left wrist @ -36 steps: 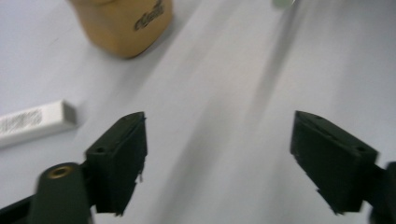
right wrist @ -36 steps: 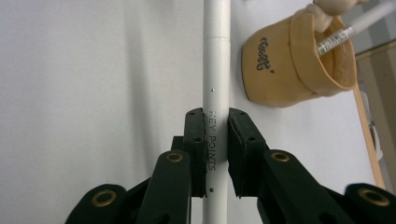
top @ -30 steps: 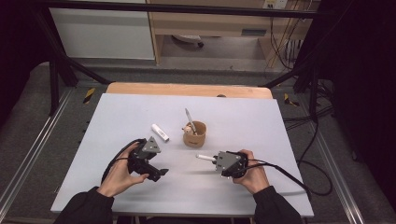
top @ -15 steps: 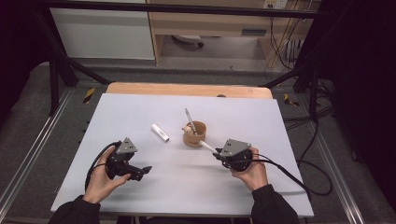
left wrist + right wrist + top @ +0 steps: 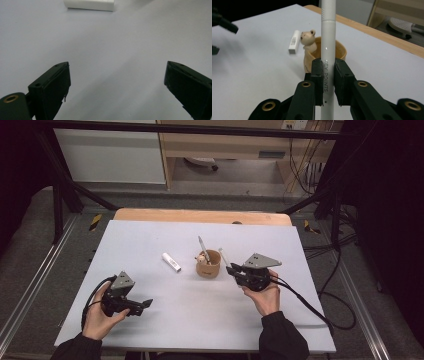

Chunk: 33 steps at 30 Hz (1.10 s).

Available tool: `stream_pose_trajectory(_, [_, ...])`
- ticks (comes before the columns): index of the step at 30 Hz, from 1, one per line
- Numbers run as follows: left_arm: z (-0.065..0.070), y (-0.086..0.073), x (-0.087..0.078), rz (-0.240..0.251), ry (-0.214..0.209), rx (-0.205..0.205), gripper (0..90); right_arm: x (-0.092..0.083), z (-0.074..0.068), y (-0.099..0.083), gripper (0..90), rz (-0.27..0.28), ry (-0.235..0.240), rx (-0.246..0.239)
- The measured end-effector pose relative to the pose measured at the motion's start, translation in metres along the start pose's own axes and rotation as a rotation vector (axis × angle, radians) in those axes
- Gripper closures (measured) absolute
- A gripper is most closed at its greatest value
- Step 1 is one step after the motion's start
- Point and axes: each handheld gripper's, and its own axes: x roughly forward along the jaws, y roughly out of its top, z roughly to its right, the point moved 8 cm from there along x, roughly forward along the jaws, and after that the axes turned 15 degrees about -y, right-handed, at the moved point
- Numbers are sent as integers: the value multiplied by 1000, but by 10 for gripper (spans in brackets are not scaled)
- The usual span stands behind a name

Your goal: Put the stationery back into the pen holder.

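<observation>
Surface, high view: a pale grey table (image 5: 165, 320) with a wooden strip along its far edge, dark floor and cables around it.
Cup, high view: a tan cup (image 5: 208, 264) stands mid-table; a pen leans out of it and a small bear figure sits at its rim.
White stick, high view: a short white stick (image 5: 171, 262) lies flat just left of the cup, apart from it.
Right gripper, high view: right gripper (image 5: 232, 270) sits just right of the cup, clamped on a white pen (image 5: 223, 256) whose tip angles up beside the rim.
Left gripper, high view: left gripper (image 5: 146, 304) hovers low near the front left, well apart from the cup.
Left gripper view: jaws spread wide with bare table between them; the stick (image 5: 89, 5) lies ahead at the top edge.
Right gripper view: jaws pinch the pen (image 5: 328, 50), marked KEY POINTS, upright; behind it the cup (image 5: 339, 53) with the bear (image 5: 307, 38) at its rim, the stick (image 5: 294, 42) farther left.
</observation>
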Motion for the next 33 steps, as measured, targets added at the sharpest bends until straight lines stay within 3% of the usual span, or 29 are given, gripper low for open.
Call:
stream_pose_trajectory(9, [-6,-10,-5,13,9,-22,69,16,5,27,789,58,-29,141])
stream_pose_trajectory(15, [-7,-12,-6,22,8,-28,69,30,5,45,789,96,-42,204])
stream_pose_trajectory(22, [-8,-14,-4,18,3,-30,69,50,6,58,789,122,-49,250])
stream_pose_trajectory(33, [-8,-15,-5,18,1,-30,69,86,4,56,790,128,-50,271])
